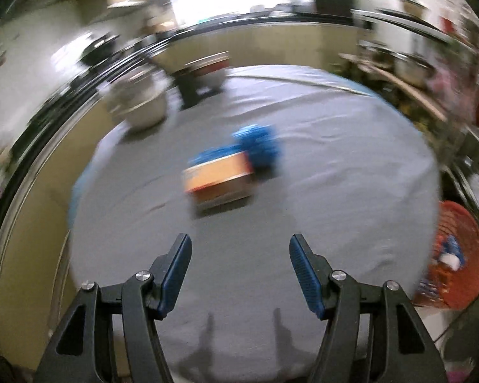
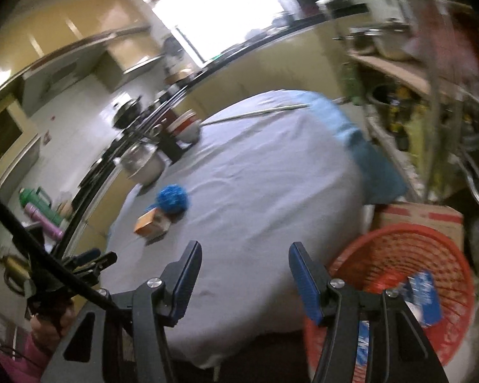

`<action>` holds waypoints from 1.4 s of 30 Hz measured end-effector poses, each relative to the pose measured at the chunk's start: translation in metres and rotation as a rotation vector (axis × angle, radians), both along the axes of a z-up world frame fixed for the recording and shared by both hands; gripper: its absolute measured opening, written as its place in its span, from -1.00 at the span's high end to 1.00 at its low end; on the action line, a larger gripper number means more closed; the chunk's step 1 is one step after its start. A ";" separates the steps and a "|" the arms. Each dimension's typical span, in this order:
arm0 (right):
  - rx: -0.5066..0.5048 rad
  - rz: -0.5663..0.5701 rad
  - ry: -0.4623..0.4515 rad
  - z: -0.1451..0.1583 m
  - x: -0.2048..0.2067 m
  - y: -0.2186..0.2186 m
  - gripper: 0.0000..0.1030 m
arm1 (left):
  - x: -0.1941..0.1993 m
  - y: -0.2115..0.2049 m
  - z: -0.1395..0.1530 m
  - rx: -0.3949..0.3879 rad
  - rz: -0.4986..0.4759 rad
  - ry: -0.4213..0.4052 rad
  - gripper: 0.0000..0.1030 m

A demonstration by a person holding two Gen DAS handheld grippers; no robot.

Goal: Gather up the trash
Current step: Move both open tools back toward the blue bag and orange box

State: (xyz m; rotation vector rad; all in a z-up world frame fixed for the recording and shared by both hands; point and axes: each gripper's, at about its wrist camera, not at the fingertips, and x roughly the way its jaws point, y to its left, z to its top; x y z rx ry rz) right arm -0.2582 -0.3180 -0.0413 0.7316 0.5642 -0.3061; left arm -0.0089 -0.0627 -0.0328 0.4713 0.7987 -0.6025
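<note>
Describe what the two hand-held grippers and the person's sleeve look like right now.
The left hand-held gripper and the right hand-held gripper look alike: black angular arms with silver pivot screws, tipped with blue ribbed pads. A black cable crosses the right wrist view. The person wears a pink sleeve.

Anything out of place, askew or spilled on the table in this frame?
Only the trash left to collect: an orange box and a crumpled blue wad lie side by side, apparently touching, on the grey tablecloth. Nothing looks spilled. The red basket beside the table already holds blue-and-white packaging.
</note>
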 end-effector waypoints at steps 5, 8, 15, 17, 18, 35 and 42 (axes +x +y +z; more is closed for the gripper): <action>-0.034 0.124 -0.010 0.016 0.052 0.032 -0.19 | 0.036 0.054 -0.011 -0.009 0.165 0.031 -0.25; -0.044 0.185 -0.028 0.025 0.076 0.054 -0.19 | 0.053 0.082 -0.015 -0.027 0.246 0.045 -0.25; -0.053 0.282 0.019 0.019 0.114 0.093 -0.19 | 0.068 0.114 -0.010 -0.056 0.333 0.016 -0.25; -0.052 0.295 0.022 0.020 0.122 0.099 -0.19 | 0.072 0.119 -0.008 -0.057 0.345 0.010 -0.25; -0.053 0.299 0.019 0.021 0.124 0.100 -0.19 | 0.072 0.120 -0.007 -0.057 0.347 0.007 -0.25; -0.082 0.387 0.001 0.036 0.183 0.130 -0.19 | 0.080 0.126 0.007 -0.052 0.353 -0.040 -0.26; -0.059 0.378 0.000 0.033 0.200 0.119 -0.19 | 0.089 0.114 0.003 -0.038 0.343 -0.030 -0.26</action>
